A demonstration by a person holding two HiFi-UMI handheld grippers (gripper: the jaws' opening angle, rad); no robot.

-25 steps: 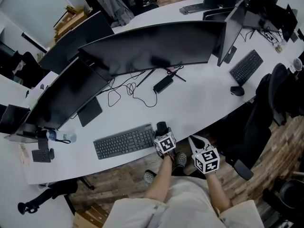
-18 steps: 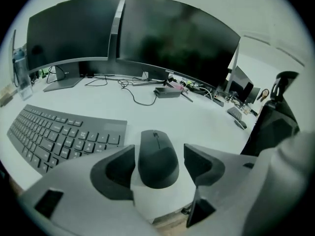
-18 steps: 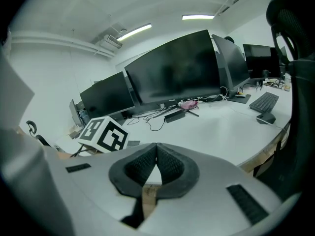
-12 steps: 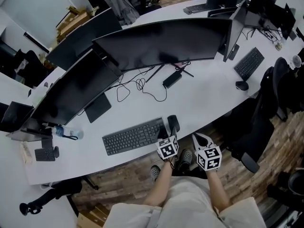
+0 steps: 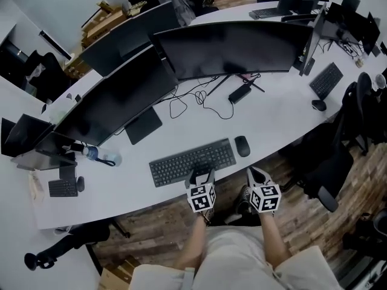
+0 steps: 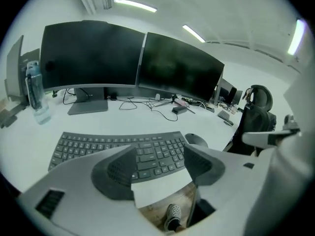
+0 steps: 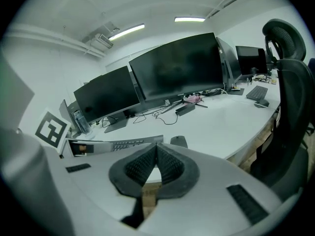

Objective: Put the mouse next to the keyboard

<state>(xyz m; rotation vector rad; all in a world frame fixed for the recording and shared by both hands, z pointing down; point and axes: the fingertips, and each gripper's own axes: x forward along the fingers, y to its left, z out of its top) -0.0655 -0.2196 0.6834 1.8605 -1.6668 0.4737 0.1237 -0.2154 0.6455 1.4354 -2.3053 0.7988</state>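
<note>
Mouse (image 5: 242,145) just right of keyboard (image 5: 192,162), near desk (image 5: 275,122) edge.

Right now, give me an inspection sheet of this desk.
Surface: white curved desk.
Job's things: mouse lies just right of the keyboard, close but apart.
Clutter: water bottle at the left; second keyboard far right.
Grippers: left tongs open, empty; right tongs shut, empty; both at the desk's front edge.
Cables: loose loops and a power brick behind the keyboard.
Surroundings: dark monitors, office chair, wooden floor.
</note>
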